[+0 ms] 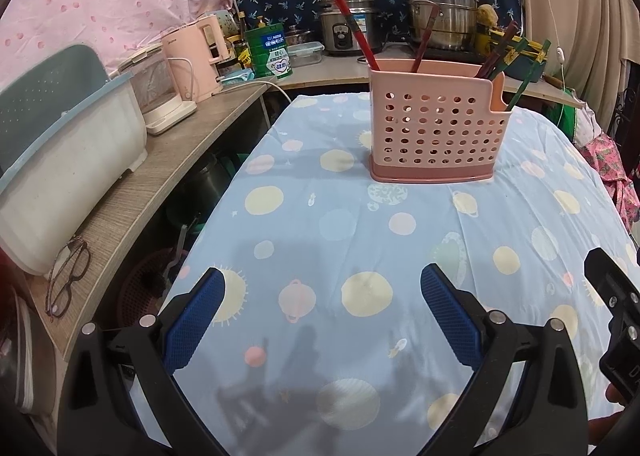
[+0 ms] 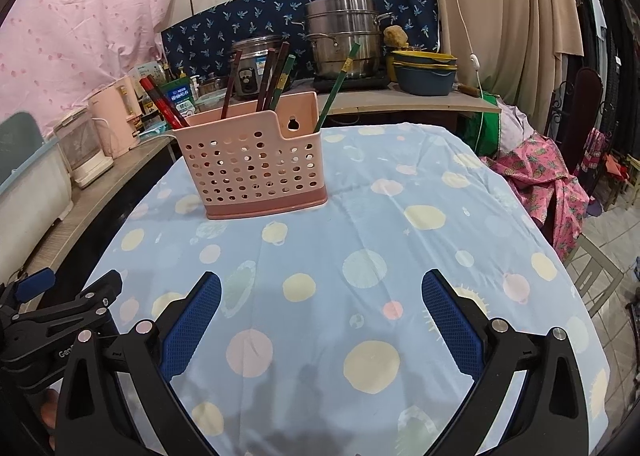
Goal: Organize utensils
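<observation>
You have both grippers hovering over the near edge of the table (image 2: 500, 240), which is covered by a blue cloth with pale dots. The left gripper (image 1: 322, 298) is spread wide with nothing between its blue pads (image 1: 196, 320); the right gripper (image 2: 321, 302) is just as wide and just as empty.

The pink utensil holder (image 2: 250, 162) stands upright toward the far edge of the table, left of centre from the right wrist and a little right of centre from the left. All the chopsticks in sight are already standing in it, and the cloth around it is bare, so the sorting looks finished or close to it.

If you mean to tidy further, come in from above and close on one stick well above the rim, lifting straight up so the light holder does not tip or slide on the cloth. Steady the holder's wall with the other gripper if it shifts.

Counted from the right wrist: one holder, two red chopsticks (image 2: 162, 100) leaning left, about four dark brown ones (image 2: 272, 76) in the middle, though they overlap, and two green ones (image 2: 338, 86), one leaning out alone at the right end.
</observation>
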A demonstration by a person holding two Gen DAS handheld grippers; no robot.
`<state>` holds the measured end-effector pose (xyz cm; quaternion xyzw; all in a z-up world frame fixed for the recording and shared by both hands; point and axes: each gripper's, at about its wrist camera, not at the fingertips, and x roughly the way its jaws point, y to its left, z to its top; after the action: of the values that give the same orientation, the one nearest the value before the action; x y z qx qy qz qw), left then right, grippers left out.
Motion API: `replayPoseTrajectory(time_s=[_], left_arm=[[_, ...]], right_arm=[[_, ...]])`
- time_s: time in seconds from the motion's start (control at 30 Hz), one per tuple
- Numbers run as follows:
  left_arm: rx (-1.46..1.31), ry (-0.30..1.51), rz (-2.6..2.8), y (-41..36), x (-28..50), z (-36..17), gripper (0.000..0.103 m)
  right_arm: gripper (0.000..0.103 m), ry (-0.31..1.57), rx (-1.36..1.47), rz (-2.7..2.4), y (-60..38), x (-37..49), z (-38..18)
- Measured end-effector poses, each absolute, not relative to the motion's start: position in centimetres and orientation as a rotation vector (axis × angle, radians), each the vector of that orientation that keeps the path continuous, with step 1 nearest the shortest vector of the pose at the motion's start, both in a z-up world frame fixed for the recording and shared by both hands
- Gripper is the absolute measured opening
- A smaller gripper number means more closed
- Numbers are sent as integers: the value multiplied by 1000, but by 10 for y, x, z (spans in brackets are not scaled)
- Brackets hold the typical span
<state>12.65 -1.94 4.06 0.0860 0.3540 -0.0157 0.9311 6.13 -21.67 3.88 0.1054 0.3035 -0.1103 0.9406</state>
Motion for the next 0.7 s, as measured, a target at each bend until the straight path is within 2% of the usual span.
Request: replayPoseTrajectory(time_s=[0.7], left_arm=[[179, 742, -36, -20, 136, 41, 94]], right_arm=[[97, 637, 181, -260, -222, 66, 41]])
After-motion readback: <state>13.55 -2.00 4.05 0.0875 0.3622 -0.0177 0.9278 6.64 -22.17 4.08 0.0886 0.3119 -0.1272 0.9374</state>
